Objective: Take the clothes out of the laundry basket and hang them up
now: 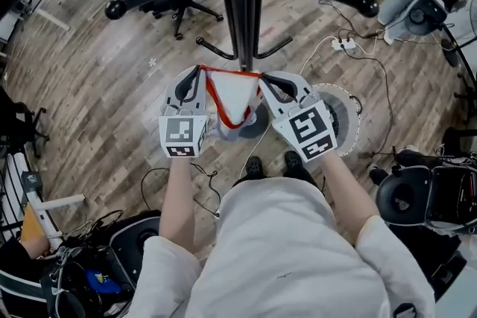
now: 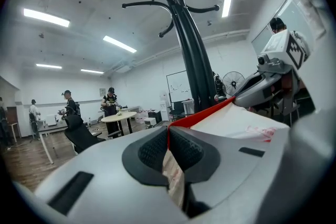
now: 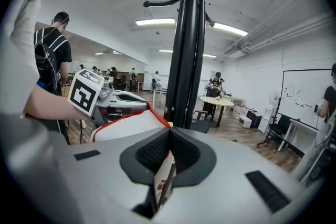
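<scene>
**One piece of clothing in hand, not yet hung**

You stand on a wood floor [image 1: 112, 86] in a big office room. The black coat stand [image 1: 240, 4] is right in front of you. Your left gripper [image 1: 198, 72] and right gripper [image 1: 266, 78] are each pressed together on the red edge of a white garment [image 1: 237, 97]. It is pulled flat between them, near the stand's pole and well below its hooks. So one piece is out and none hangs on the stand. Lifting it onto a hook is what is left. The round white thing [image 1: 350, 102] behind your right gripper may be the basket, but the view is too poor to tell.
</scene>
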A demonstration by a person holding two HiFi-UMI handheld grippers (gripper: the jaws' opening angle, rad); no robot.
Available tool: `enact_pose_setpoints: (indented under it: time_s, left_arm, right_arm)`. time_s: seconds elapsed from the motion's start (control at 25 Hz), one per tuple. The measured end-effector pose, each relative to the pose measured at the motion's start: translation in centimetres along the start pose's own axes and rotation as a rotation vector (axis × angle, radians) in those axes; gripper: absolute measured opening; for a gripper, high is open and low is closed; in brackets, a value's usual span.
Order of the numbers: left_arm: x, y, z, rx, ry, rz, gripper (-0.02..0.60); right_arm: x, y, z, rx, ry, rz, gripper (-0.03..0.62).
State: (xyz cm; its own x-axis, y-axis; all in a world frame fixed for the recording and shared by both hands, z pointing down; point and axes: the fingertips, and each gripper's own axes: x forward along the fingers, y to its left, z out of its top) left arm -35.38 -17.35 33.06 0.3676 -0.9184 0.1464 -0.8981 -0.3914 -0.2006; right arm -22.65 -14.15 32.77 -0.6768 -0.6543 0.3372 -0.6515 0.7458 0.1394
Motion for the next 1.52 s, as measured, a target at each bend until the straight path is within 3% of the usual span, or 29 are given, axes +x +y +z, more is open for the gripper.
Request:
enact_pose_setpoints:
  time_s: [0.92,1.52]
  left_arm:
    - [2.0,-3.3,-7.7,-0.076,0.145,-0.148,0.026]
    - [1.4,-6.4,-9.1,-0.182,0.126,-0.223,0.026]
  right_arm:
    - [3.2,1.2,-5.5,0.071,0.117,-0.008,0.012]
    - [3.1,1.8,-5.8,0.079,0.122,0.004,0.021]
